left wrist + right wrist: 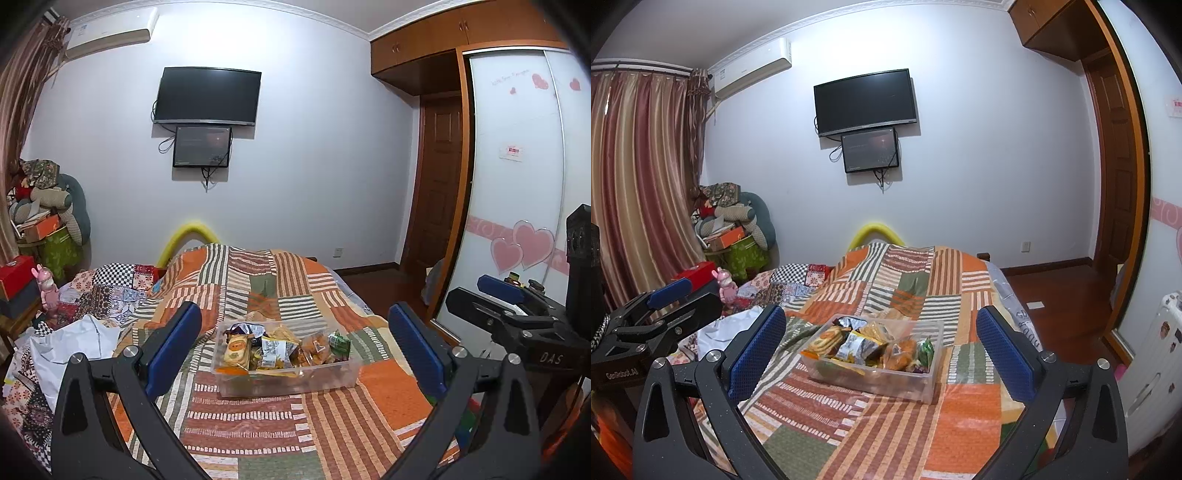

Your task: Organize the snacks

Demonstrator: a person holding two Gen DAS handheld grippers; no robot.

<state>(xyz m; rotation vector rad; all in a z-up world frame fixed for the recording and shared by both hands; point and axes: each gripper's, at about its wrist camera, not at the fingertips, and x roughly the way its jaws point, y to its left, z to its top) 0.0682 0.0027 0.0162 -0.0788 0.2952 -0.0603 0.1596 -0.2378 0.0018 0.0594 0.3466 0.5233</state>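
Observation:
A clear plastic box (332, 376) stands on the patchwork bedspread (332, 417), filled with several snack packets: an orange biscuit pack (236, 349), a silver-and-yellow packet (275, 349), an orange chip bag (314, 349) and a green packet (340, 341). The box also shows in the right wrist view (916, 387). My left gripper (295, 343) is open and empty, held above the bed in front of the box. My right gripper (881, 343) is open and empty, also short of the box. Each gripper appears at the edge of the other's view.
White clothing (70, 343) and a checked quilt (122, 280) lie on the bed's left. A pink toy (726, 284) and red box (696, 275) stand left. A sliding wardrobe (517, 184) and wooden floor (1052, 291) are on the right.

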